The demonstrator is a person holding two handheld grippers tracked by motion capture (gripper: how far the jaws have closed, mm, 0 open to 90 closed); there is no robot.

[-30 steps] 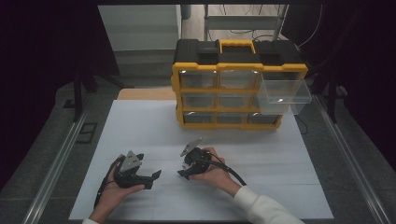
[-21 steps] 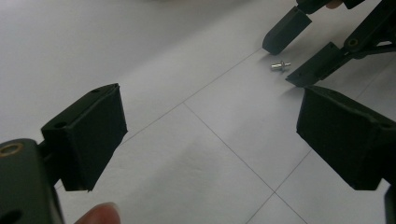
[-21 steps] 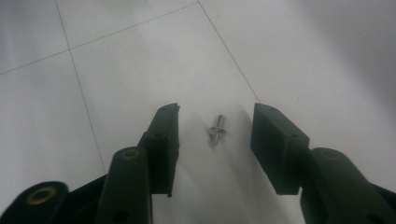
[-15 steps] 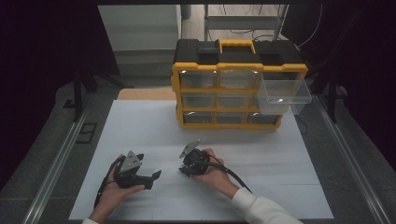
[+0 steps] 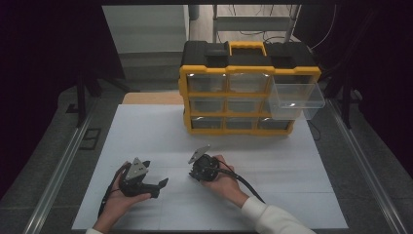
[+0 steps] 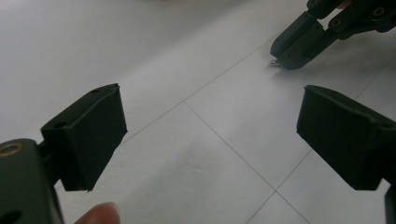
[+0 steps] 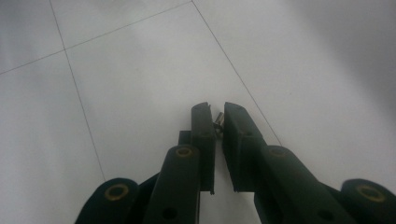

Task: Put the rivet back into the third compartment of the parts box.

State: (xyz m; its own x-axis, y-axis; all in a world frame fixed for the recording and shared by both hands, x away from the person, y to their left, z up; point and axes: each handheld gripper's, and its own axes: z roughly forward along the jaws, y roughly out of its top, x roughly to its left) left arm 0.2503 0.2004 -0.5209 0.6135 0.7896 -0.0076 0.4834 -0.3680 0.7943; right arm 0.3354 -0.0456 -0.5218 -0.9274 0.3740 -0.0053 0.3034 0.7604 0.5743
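Note:
My right gripper (image 7: 218, 114) points down at the white mat (image 5: 219, 141) in the near middle of the table. Its jaws have just been closing and now pinch a small metal screw (image 7: 218, 121) at their tips. From the left gripper view, that right gripper (image 6: 282, 58) is at the upper right, with the screw (image 6: 274, 64) poking out of its tips just above the mat. My left gripper (image 6: 210, 116) stands open over bare mat, nothing between its jaws. In the high view, the left gripper (image 5: 158, 184) lies left of the right gripper (image 5: 193, 174), each held in a hand.
A yellow and black organizer box (image 5: 229, 97) with clear drawers stands at the back of the mat. One clear drawer (image 5: 294, 100) at its right end is pulled out. Metal rails (image 5: 63, 165) run along both table sides.
The right gripper's jaws have drawn together at the mat. Both hands stay where they were.

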